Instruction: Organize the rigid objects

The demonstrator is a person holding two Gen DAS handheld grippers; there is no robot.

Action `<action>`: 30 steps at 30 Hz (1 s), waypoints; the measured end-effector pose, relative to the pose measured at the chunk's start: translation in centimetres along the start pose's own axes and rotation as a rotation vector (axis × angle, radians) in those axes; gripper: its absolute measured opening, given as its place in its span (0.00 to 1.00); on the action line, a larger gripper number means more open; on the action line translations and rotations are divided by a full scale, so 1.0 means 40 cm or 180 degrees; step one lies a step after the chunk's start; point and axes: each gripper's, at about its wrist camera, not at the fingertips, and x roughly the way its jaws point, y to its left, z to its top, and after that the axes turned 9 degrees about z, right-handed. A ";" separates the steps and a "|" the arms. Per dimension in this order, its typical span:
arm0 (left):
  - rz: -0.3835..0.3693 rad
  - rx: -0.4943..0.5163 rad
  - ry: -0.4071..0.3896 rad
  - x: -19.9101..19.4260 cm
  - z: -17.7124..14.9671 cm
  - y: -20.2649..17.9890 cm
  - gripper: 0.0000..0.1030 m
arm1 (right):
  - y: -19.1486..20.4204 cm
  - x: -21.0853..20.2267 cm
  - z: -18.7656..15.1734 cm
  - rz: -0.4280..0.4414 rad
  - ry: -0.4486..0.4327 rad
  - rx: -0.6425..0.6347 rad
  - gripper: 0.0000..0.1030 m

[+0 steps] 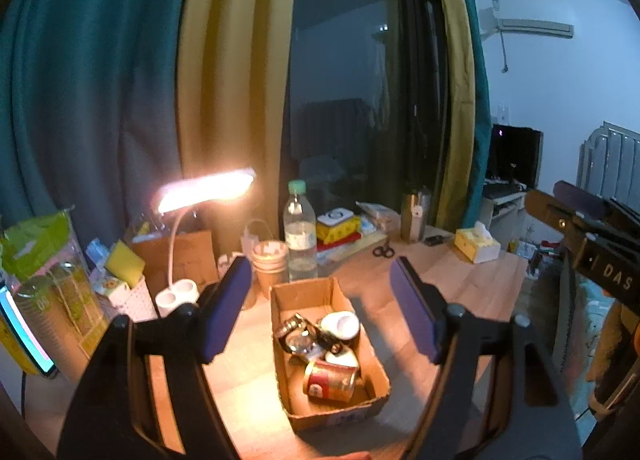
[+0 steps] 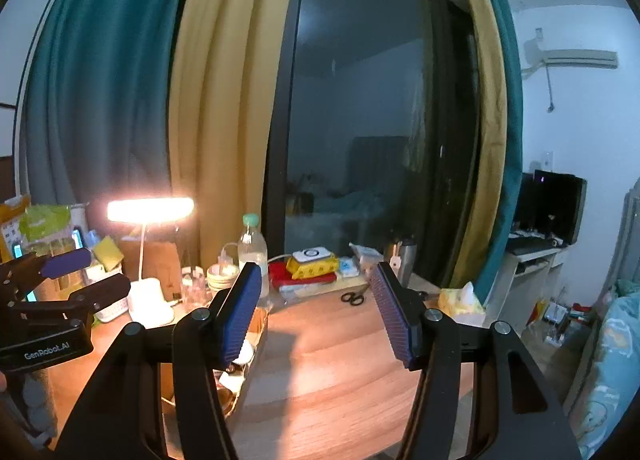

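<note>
1. Black-framed with blue ribbed pads, the left tool (image 1: 320,308) hangs above the wooden counter (image 1: 460,280), tipped slightly downward, its jaws standing wide with nothing between the pads.
2. In the right wrist view the right tool (image 2: 316,312) is posed the same way, above the counter's middle, jaws wide apart and empty.
3. Each tool shows in the other's camera: the right one enters at the right edge of the left wrist view, the left one at the left edge of the right wrist view, side by side and apart.
4. A cardboard box (image 1: 292,292) sits open on the counter below the left tool, near the counter's front edge, its long side running away from the camera.
5. Inside the box lie the rigid objects in a loose heap: a red and gold can (image 1: 330,380) on its side at the near end, a white round-topped item (image 1: 340,324) toward the far right wall, and a shiny metal piece (image 1: 298,336) by the left wall. Smaller pieces between them are too jumbled to tell apart.
6. Along the counter's back edge stand a lit desk lamp (image 1: 206,188), a stack of paper cups (image 1: 272,260), a water bottle (image 1: 299,232) with a green cap, and a yellow box (image 1: 340,230) on red packets.
7. Scissors (image 1: 383,250) lie flat behind the cardboard box, and a tissue box (image 1: 476,246) sits at the counter's far right corner.
</note>
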 end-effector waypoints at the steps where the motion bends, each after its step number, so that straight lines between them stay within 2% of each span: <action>1: -0.0002 0.0006 -0.0019 -0.003 0.002 -0.001 0.71 | 0.000 -0.003 0.002 -0.0014 -0.0008 -0.0007 0.59; 14: -0.0003 -0.0005 -0.0200 -0.033 0.032 0.001 0.71 | 0.006 -0.022 0.004 -0.0041 -0.0080 -0.0050 0.59; 30: 0.0041 -0.0048 -0.0152 -0.033 0.028 -0.003 0.71 | 0.002 -0.019 0.001 -0.0052 -0.0055 -0.0009 0.60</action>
